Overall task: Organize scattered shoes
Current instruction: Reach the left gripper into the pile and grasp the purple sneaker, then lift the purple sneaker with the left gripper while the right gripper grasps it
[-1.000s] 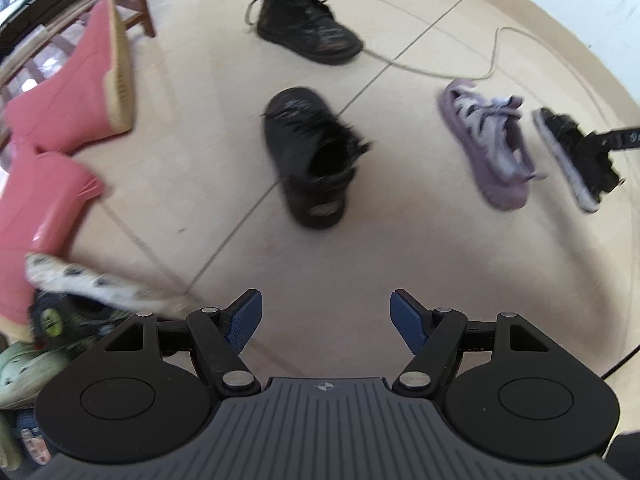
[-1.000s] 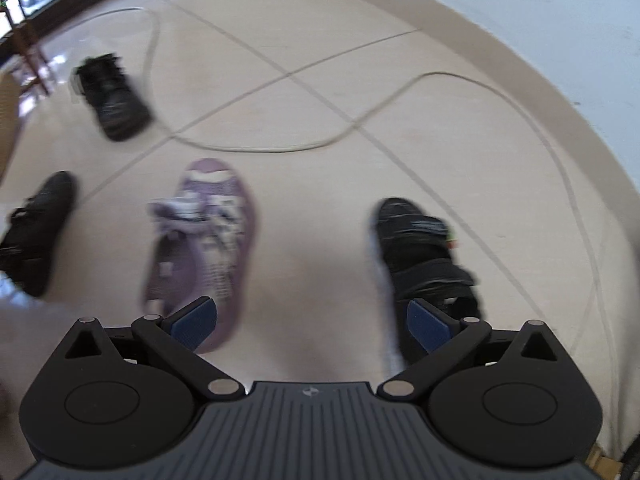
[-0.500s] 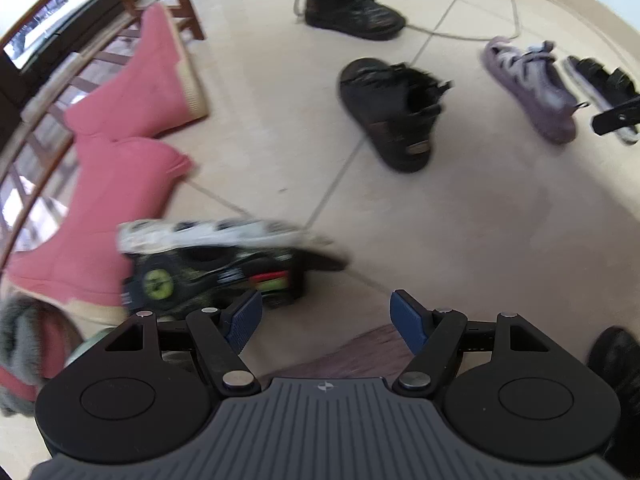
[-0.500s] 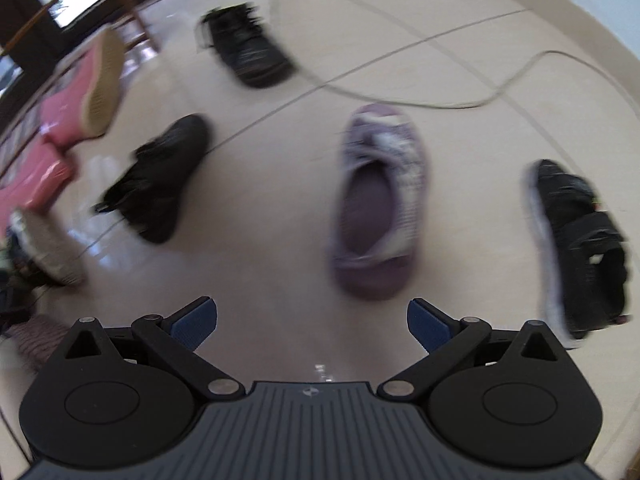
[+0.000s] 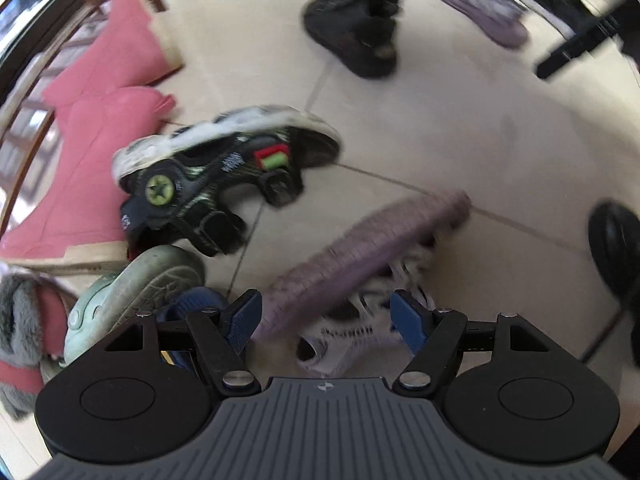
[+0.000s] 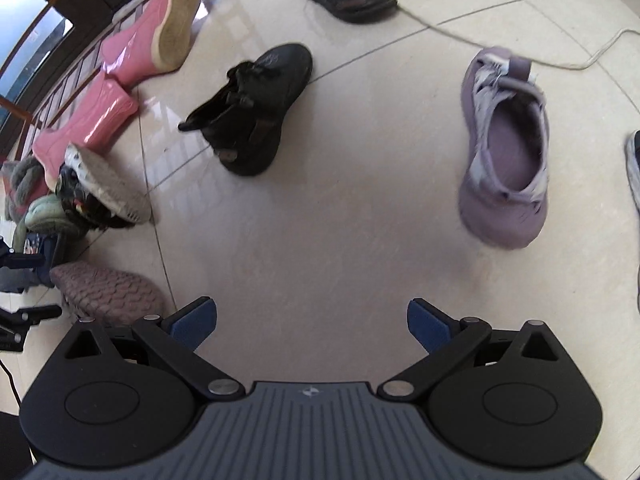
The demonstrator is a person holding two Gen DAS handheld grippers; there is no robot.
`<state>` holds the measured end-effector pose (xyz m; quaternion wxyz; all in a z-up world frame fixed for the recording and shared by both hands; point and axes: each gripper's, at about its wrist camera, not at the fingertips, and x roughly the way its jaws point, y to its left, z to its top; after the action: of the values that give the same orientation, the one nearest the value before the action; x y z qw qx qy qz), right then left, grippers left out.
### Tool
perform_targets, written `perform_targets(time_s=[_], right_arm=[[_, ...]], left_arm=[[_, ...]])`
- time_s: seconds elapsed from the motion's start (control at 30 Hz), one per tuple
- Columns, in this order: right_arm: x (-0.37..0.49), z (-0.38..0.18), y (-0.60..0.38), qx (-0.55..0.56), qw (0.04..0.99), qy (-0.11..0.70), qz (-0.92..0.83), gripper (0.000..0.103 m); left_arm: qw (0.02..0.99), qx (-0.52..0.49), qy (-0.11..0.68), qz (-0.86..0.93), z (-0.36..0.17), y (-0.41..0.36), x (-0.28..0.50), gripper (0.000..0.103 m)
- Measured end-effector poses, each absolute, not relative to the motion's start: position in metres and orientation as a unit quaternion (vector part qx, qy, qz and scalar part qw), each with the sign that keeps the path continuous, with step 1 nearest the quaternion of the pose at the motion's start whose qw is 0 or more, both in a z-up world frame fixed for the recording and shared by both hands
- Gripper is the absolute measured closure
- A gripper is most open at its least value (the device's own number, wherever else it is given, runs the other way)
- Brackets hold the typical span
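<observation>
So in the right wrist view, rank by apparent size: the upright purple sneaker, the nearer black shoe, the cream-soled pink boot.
1. purple sneaker
2. black shoe
3. pink boot

The boot lies farthest from the camera, so its rank is unsure.

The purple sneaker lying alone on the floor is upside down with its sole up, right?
No. In the right wrist view the purple sneaker does lie alone on the floor, but it sits right way up: you can see down into its opening.
</observation>
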<state>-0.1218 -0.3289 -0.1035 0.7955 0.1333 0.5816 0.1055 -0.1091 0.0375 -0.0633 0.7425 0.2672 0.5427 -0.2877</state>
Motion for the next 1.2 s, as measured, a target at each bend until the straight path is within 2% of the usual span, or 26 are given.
perform_targets(time_s=[0.13, 0.23, 0.4, 0.43, 0.5, 0.63, 0.77, 1.03, 1.2], right_arm=[[-0.124, -0.107, -0.324, 0.128, 0.792, 0.588, 0.105, 0.001], [-0.125, -0.109, -0.322, 0.126, 0.790, 0.591, 0.106, 0.001], [-0.129, -0.110, -0.320, 0.121, 0.789, 0.594, 0.104, 0.001], [-0.129, -0.110, -0.320, 0.121, 0.789, 0.593, 0.104, 0.001], [-0.129, -0.109, -0.322, 0.123, 0.790, 0.592, 0.102, 0.001], [-0.129, -0.110, -0.327, 0.132, 0.789, 0.592, 0.097, 0.001], [-0.128, -0.112, -0.334, 0.135, 0.788, 0.594, 0.087, 0.001], [-0.126, -0.111, -0.349, 0.128, 0.796, 0.588, 0.063, 0.001], [-0.129, -0.111, -0.358, 0.123, 0.799, 0.587, 0.051, 0.001]], left_arm=[[0.741, 0.312, 0.516, -0.295, -0.073, 0.029, -0.113, 0.030], [0.729, 0.356, 0.496, -0.309, -0.080, 0.021, -0.115, 0.022], [0.711, 0.365, 0.492, -0.345, -0.087, 0.014, -0.109, 0.020], [0.709, 0.361, 0.495, -0.349, -0.089, 0.013, -0.107, 0.022], [0.704, 0.336, 0.513, -0.359, -0.090, 0.014, -0.101, 0.043], [0.713, 0.294, 0.527, -0.357, -0.087, 0.010, -0.098, 0.051], [0.716, 0.228, 0.557, -0.354, -0.082, 0.000, -0.090, 0.055], [0.704, 0.077, 0.597, -0.377, -0.087, -0.053, -0.066, 0.055], [0.697, 0.048, 0.597, -0.393, -0.088, -0.094, -0.062, 0.055]])
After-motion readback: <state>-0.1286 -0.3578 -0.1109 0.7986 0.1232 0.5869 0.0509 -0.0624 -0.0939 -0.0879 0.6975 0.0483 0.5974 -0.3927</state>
